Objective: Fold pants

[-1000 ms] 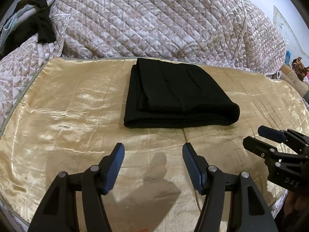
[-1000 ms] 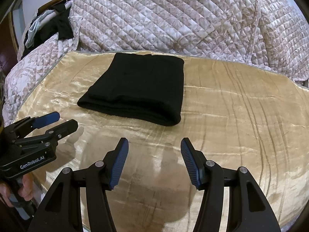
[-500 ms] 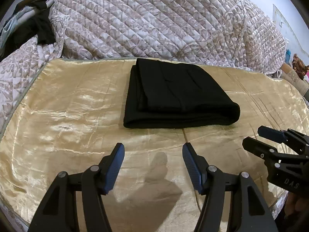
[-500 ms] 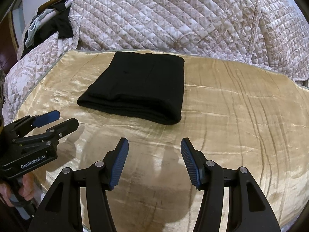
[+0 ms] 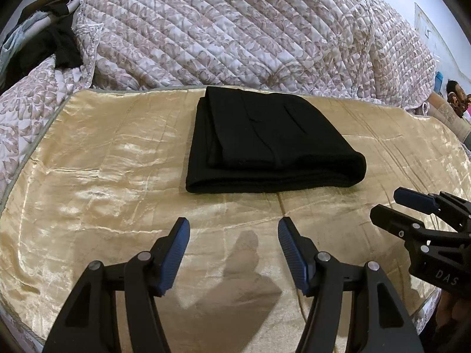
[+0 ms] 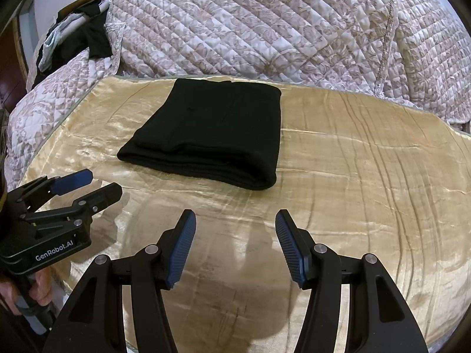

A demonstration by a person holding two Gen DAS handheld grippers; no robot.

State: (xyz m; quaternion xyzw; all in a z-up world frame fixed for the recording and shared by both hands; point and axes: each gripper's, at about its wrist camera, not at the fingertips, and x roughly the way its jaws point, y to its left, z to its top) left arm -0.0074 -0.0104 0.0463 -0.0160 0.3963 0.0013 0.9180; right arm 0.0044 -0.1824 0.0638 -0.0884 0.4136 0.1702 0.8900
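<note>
A bed [image 5: 88, 161] carries a shiny, creased gold sheet; a quilted floral quilt [image 5: 235, 29] is heaped at the far side. The pants [image 5: 265, 144], black and folded into a thick rectangle, lie on the far middle. Only the right view shows a hand [image 6: 17, 291] gripping the left gripper [image 5: 232, 229]. Both it and the right gripper [image 6: 235, 220] hover near, jaws wide, empty.

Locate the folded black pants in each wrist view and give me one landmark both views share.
Left wrist view: the folded black pants lie just above centre on the gold sheet, beyond the open left claw.
Right wrist view: the pants lie left of centre, beyond the open right claw.
Shared landmark: the quilted floral bedspread heaped right behind the pants' far edge.
</note>
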